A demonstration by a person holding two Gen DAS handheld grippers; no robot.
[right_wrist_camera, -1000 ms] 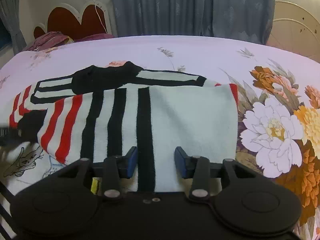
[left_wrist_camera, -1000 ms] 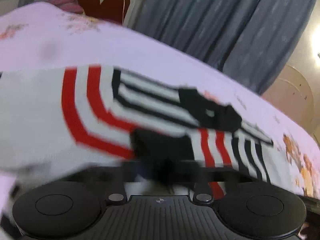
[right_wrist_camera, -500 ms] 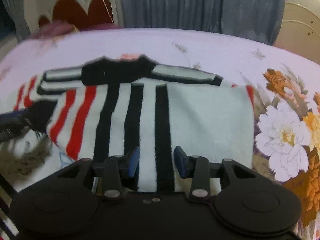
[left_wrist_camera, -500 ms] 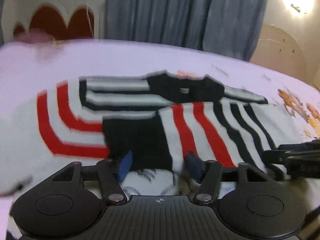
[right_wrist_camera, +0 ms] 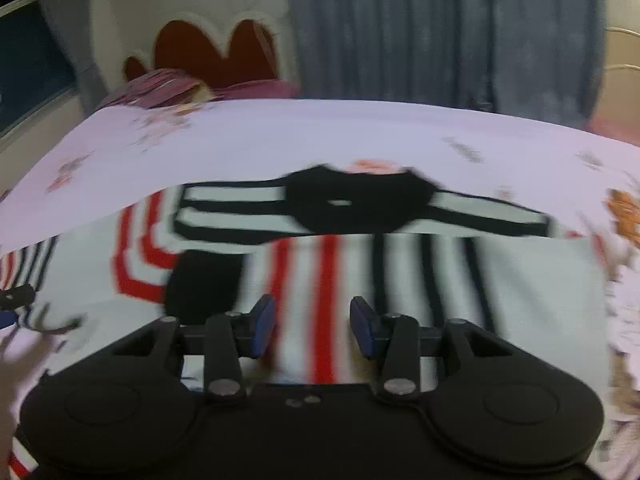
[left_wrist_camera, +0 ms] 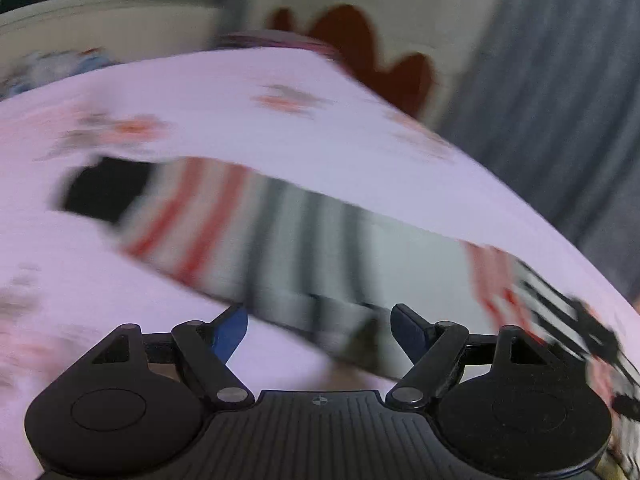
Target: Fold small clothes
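Observation:
A small white sweater with red and black stripes lies on the pale pink bedsheet, one sleeve folded across its body. Its black collar is at the far side. My right gripper is open and empty, low over the folded sleeve's red stripes. In the left wrist view the other sleeve stretches out to the left, ending in a black cuff; this view is blurred. My left gripper is open and empty at the sleeve's near edge.
A red scalloped headboard and grey curtains stand behind the bed. A pink pillow lies at the bed's head. Large flower prints mark the sheet on the right. A window is at far left.
My left gripper let go of the sleeve it carried over the body, opened, and swung left to the outstretched sleeve. My right gripper shifted left over the red stripes, staying open.

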